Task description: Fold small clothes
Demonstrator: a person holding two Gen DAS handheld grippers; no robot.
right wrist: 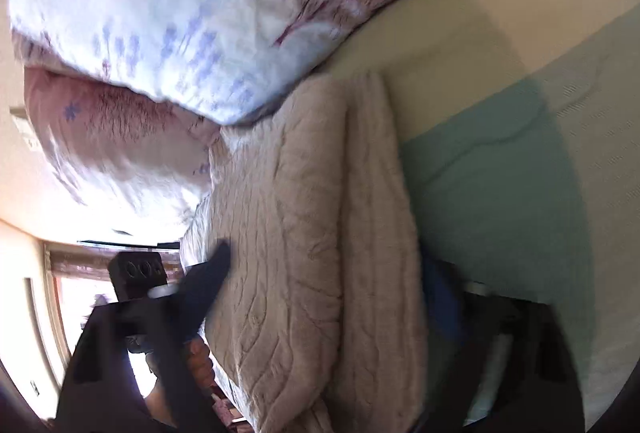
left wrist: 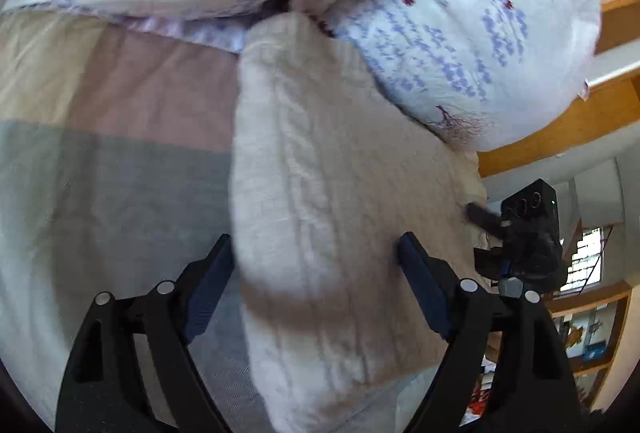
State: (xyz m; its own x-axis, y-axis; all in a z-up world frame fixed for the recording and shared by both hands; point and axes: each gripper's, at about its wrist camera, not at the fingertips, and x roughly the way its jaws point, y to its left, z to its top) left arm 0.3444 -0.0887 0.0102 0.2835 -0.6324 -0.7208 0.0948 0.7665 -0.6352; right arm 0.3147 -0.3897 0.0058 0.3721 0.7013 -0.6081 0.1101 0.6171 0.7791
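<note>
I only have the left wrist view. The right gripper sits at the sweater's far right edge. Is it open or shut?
Observer: Open. In the right wrist view the right gripper has its jaws wide apart, either side of the cream sweater.
Operator: Is any hand visible?
Observer: Yes, a bare hand shows low on the left.
Operator: And the fold?
Observer: A narrower folded strip runs along the sweater's right side, next to the green sheet.
</note>
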